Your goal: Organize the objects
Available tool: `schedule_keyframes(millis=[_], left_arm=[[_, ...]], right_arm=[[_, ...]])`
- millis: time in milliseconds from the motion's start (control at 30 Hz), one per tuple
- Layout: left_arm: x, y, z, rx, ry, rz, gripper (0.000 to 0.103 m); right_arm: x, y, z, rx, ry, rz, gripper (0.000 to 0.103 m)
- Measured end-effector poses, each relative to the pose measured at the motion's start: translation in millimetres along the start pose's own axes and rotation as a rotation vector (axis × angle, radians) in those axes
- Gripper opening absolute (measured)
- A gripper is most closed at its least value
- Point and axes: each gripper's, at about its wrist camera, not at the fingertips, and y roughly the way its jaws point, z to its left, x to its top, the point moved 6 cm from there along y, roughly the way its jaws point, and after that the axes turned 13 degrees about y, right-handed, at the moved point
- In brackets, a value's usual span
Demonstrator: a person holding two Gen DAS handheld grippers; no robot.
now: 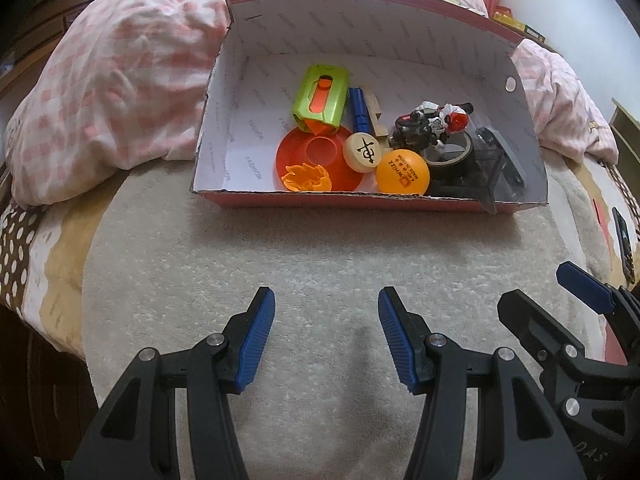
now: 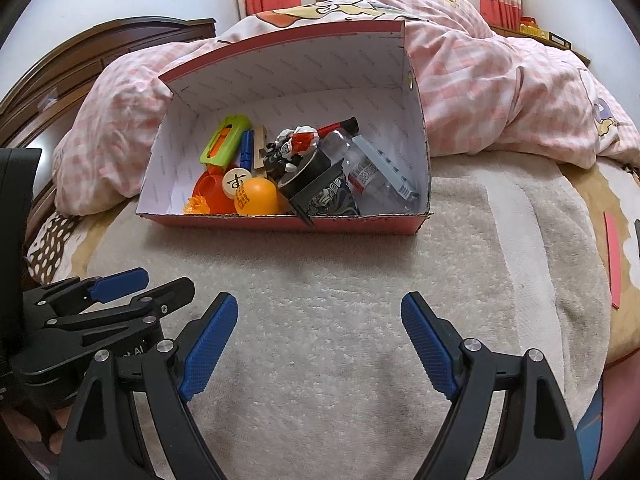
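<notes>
A red cardboard box (image 1: 256,196) (image 2: 360,226) with a white inside lies on a cream towel on the bed. It holds a green and orange toy (image 1: 320,98) (image 2: 226,140), a blue tube (image 1: 359,110), an orange ball (image 1: 402,172) (image 2: 256,197), a round wooden game piece (image 1: 361,151) (image 2: 236,180), an orange disc (image 1: 316,160), a small robot figure (image 1: 432,122) (image 2: 294,146), a roll of black tape (image 1: 454,156) and a clear plastic packet (image 2: 376,172). My left gripper (image 1: 327,300) and my right gripper (image 2: 319,308) both hover open over the towel short of the box, holding nothing.
A pink checked quilt (image 1: 120,80) (image 2: 500,92) is heaped behind and beside the box. A dark wooden headboard (image 2: 80,64) stands at the left. A dark phone-like object (image 1: 624,240) lies at the bed's right edge. The towel (image 2: 360,300) stretches in front of the box.
</notes>
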Motion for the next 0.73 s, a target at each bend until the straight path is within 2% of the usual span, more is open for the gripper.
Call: schedule_keyframes(millis=[733], left_arm=[[-0.1,1.2,-0.2,-0.004,0.003,0.006,0.054]], right_arm=[[-1.4,1.1,-0.4,-0.001,0.001,0.003,0.086]])
